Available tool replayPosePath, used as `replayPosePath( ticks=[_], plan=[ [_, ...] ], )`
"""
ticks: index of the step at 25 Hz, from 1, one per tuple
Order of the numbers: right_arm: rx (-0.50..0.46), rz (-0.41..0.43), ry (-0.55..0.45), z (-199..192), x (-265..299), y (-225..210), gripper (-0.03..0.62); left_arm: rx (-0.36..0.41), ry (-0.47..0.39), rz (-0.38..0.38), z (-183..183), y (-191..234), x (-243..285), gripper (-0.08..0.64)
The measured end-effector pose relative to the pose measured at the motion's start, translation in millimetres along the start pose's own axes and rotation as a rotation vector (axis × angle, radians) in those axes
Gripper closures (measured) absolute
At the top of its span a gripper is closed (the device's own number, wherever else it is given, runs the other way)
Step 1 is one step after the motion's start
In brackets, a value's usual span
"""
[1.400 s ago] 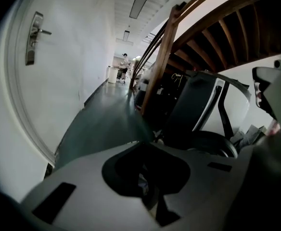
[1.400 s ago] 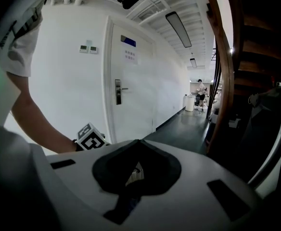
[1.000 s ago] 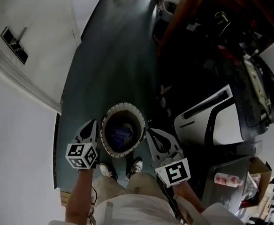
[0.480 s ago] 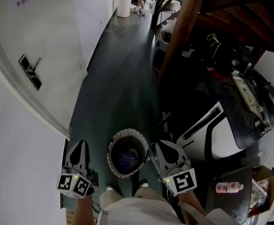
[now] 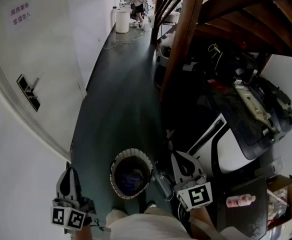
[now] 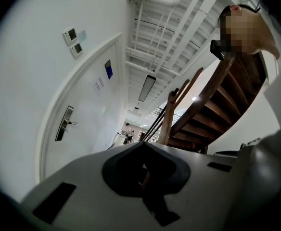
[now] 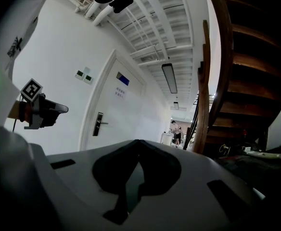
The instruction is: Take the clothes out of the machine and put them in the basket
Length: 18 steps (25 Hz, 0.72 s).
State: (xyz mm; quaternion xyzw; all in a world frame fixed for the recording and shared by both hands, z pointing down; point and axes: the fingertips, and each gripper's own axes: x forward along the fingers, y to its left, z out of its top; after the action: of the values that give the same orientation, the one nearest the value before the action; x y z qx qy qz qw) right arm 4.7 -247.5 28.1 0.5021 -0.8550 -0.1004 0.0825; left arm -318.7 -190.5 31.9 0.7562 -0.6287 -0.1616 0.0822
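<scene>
A: Item one, tools. What is recorded?

B: Left gripper (image 5: pixel 69 172): jaws pressed together, nothing held between them. Right gripper (image 5: pixel 178 155): jaw tips likewise met, nothing gripped. Both are pointed away from the person, down the corridor.

A: Item two, the task's things?

B: Basket (image 5: pixel 117 160): set on the dark floor, below and between the two grippers, nearer the right one. Clothes (image 5: pixel 131 176): a bluish bundle is seen inside it. Machine (image 5: pixel 238 151): white body, placed to the right of the right gripper; its inside cannot be seen.

A: Further out?

B: White door (image 5: pixel 36 59), listed beyond the left gripper. Wooden staircase (image 5: pixel 186 39), beyond the right gripper.
</scene>
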Motion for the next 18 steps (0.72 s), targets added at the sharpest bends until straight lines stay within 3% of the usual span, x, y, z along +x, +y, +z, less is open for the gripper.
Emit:
replayPosePath(
  ticks=[5,18],
  plan=[
    [0.013,0.008,-0.012,0,-3,-1,0.58,0.004,-0.045,0.0,7,-8,4,0.546],
    [0.024,0.094,-0.001,-7,11,27,0.58,-0.02,-0.043,0.012,2,-2,-6,0.546]
  ],
)
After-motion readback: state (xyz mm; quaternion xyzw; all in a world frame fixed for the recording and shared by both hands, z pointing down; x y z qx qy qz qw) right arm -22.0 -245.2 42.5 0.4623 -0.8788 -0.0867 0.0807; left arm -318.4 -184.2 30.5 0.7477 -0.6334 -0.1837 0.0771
